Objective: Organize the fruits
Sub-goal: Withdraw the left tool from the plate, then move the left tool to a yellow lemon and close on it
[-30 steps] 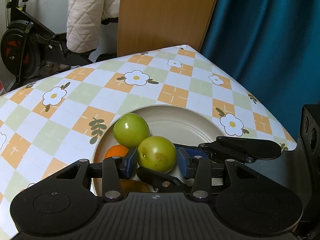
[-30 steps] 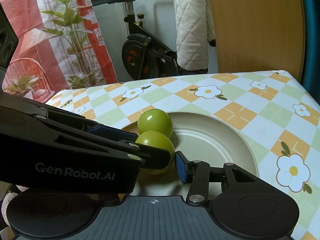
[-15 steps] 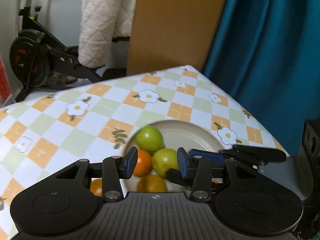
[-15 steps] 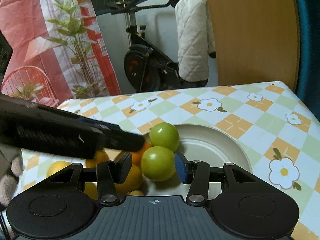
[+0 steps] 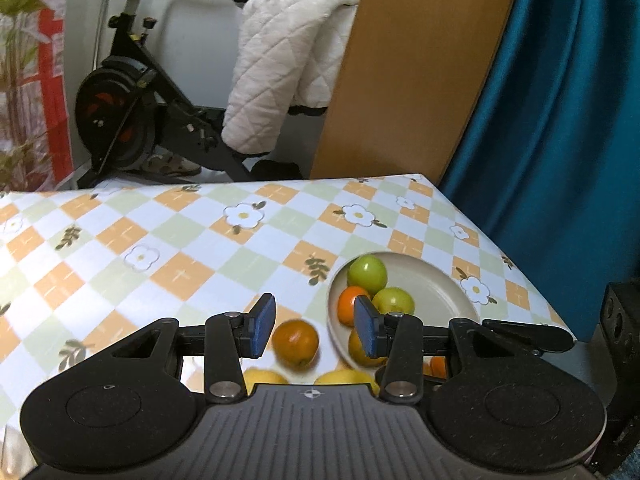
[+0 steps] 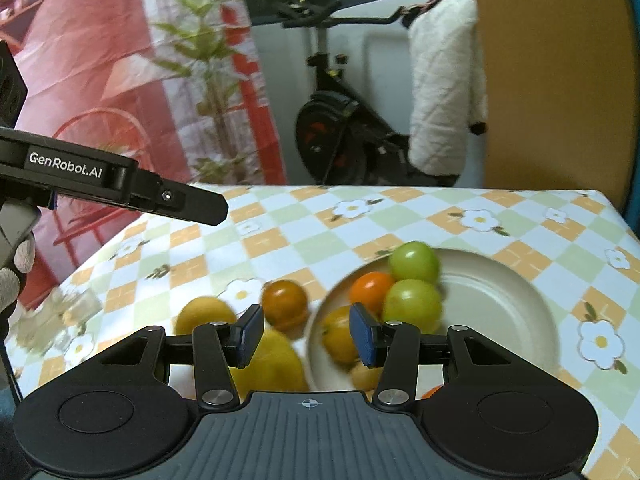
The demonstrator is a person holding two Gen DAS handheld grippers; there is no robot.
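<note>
Left wrist view: left gripper [image 5: 315,330] hangs above the table with its blue pads spread and nothing between them.
Left fingertips [image 5: 262,330]: both pads bare, raised clear of every fruit.
Right wrist view: right gripper [image 6: 306,335] is likewise spread, pinching nothing, above the fruit at the plate's near-left edge.
Plate [image 6: 516,312]: cream, round, resting on the checked tablecloth [image 5: 192,248] near the table's right corner.
Green fruits [image 6: 413,263]: two, touching one another, on the left part of the plate.
Small orange fruit [image 6: 371,286]: on the plate, just left of the green pair and touching them.
Yellow-orange fruit [image 6: 338,336]: on the plate's near-left side, partly hidden behind the right pad.
Loose orange [image 5: 295,343]: on the cloth just left of the plate's rim.
Yellow fruits [image 6: 205,315]: on the cloth left of the plate, near the loose orange; motion blur makes their count uncertain, probably two or three.
Background: exercise bike [image 5: 132,120], white quilted garment [image 5: 280,76], wooden panel [image 5: 416,72], teal curtain [image 5: 560,120].
</note>
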